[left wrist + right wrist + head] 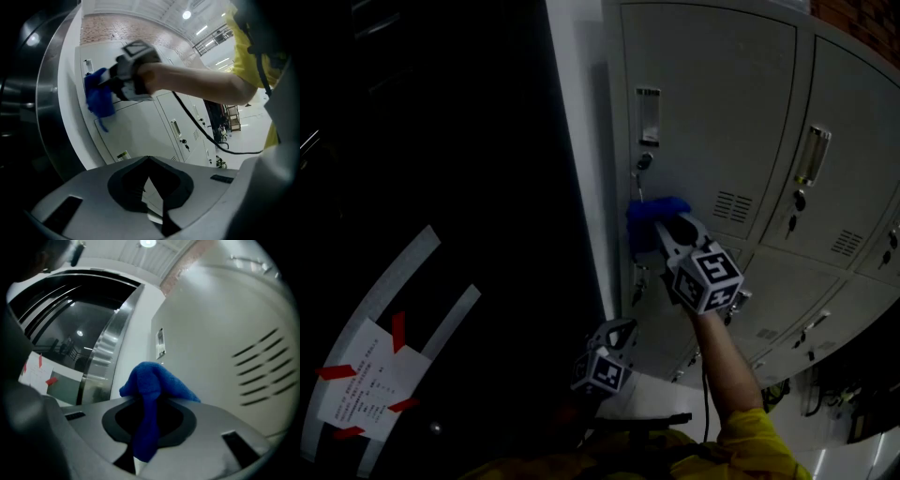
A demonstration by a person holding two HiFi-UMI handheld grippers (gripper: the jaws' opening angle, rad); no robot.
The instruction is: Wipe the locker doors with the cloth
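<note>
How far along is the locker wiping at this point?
Done: no door visibly finished. In hand: right gripper shut on the blue cloth, held against the top-left locker door. The left gripper hangs low, shut and empty. Left: likely the neighbouring doors, though cleanliness can't be judged.

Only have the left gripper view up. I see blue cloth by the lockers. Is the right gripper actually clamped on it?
Observer: Yes. In the right gripper view, the right gripper is shut on the blue cloth. The cloth bunches above the jaws and a tail hangs down between them.
Operator: Where on the door is it?
Observer: In the head view, the cloth sits at the left edge of the upper-left locker door, just below the keyhole and left of the vent slots. It looks pressed against the door.
</note>
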